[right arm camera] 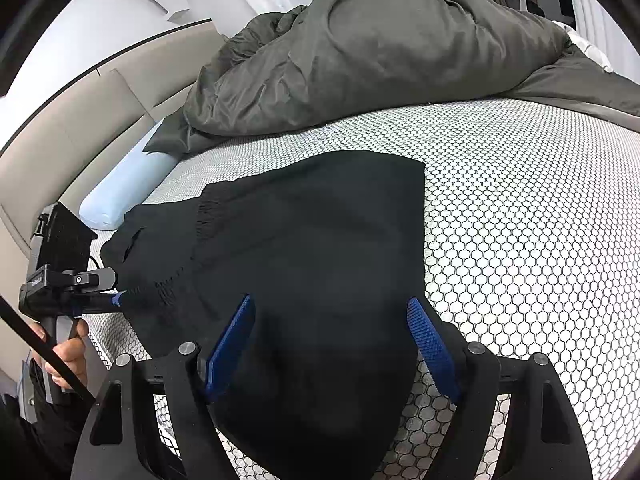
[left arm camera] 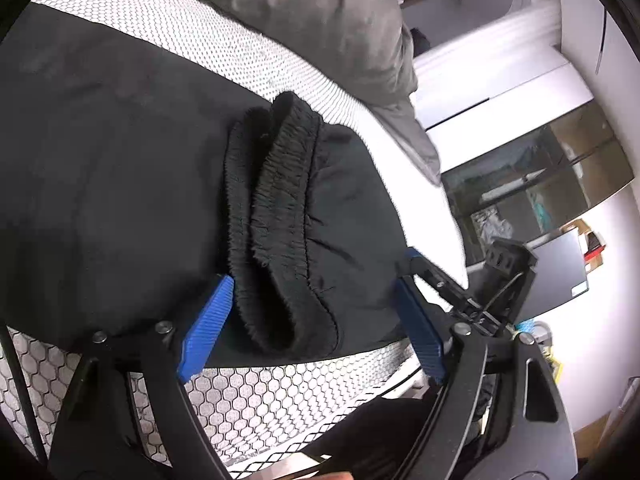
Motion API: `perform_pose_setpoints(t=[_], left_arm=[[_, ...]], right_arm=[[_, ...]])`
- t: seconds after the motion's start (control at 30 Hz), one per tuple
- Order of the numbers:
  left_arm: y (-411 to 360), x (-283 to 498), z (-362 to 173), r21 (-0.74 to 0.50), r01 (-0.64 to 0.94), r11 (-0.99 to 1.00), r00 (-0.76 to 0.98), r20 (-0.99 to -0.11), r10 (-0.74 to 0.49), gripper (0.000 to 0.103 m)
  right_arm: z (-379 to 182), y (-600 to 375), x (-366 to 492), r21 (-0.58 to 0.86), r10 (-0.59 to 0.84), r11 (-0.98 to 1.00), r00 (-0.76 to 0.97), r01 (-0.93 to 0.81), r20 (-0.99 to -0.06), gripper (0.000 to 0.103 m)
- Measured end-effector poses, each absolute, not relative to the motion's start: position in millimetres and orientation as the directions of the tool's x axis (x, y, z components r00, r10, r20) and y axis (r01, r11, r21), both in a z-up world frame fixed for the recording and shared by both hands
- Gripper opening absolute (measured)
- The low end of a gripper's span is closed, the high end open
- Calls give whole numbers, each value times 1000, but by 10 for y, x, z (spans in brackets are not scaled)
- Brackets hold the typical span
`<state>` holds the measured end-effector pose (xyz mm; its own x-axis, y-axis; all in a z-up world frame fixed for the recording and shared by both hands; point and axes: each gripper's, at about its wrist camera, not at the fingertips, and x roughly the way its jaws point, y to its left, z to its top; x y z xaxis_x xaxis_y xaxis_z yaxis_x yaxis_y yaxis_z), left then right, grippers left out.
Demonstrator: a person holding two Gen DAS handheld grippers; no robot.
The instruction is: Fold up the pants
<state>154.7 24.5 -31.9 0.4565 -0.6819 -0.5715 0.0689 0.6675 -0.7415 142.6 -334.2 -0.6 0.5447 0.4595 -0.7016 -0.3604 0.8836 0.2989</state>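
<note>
Black pants lie folded on a honeycomb-patterned mattress. In the left wrist view the elastic waistband runs between the blue pads of my left gripper. The jaws stand wide, one on each side of the band, and the cloth is not pinched. The right wrist view shows that gripper's tip at the waistband's near end, with a hand on its handle. My right gripper is open over the pants' near part, with the black cloth lying loose between its fingers.
A crumpled grey duvet is heaped across the far side of the bed. A light blue pillow lies against the beige headboard at the left. Past the mattress edge stand a glass-fronted cabinet and white walls.
</note>
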Motion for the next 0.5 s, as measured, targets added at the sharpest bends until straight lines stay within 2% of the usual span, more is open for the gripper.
perform_pose_setpoints(t=[0.17, 0.33, 0.37, 0.43, 0.5], left_arm=[[111, 1756, -471, -710, 9, 704, 394, -645, -655, 79], [31, 1887, -442, -700, 2, 714, 414, -650, -637, 79], [16, 1927, -440, -697, 1, 717, 419, -650, -633, 75], [-28, 2016, -415, -675, 5, 738, 439, -661, -608, 53], [-75, 2063, -383, -637, 12, 771, 464, -680, -568, 26]], right_arm=[[-14, -3331, 1454, 298, 457, 884, 541, -359, -706, 80], [-37, -3341, 1480, 301, 451, 888, 539, -347, -711, 80], [-41, -3340, 1483, 301, 450, 889, 539, -345, -712, 80], [-39, -3334, 1484, 299, 447, 891, 540, -343, -713, 80], [-39, -3323, 1488, 299, 446, 892, 542, -340, -712, 80]])
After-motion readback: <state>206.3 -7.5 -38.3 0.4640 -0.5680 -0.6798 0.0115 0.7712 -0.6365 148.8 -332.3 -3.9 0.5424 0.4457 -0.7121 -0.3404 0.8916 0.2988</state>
